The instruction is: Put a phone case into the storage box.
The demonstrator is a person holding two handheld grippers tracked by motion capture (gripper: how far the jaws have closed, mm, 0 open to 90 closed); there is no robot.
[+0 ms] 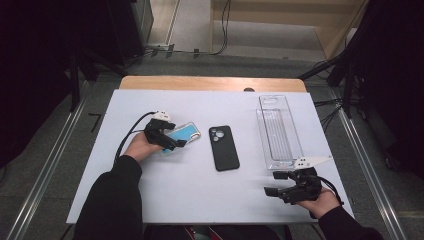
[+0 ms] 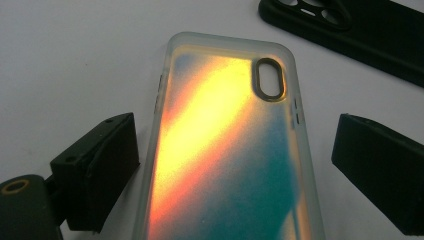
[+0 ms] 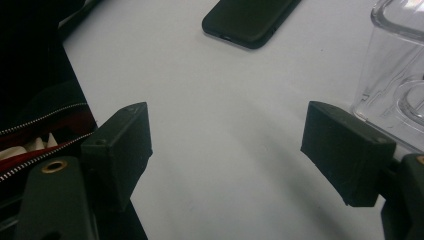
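Nearest, at the white table's (image 1: 200, 195) front right corner, the right gripper (image 1: 280, 183) rests over bare surface, jaws spread wide and holding nothing. Just beyond it lies a clear ribbed plastic tray (image 1: 279, 131). Mid-table sits a black soft phone case (image 1: 223, 148), camera cutouts facing up. Left of it, the left gripper (image 1: 175, 142) straddles a translucent phone case with an orange-and-teal iridescent back (image 2: 225, 150), jaws released on either side, not touching it.

high view: above, looking forward and down on tabletop (image 1: 200, 195) | left gripper view: close over iridescent case (image 2: 225, 150) | right gripper view: low over tabletop | all share black case (image 1: 223, 148)
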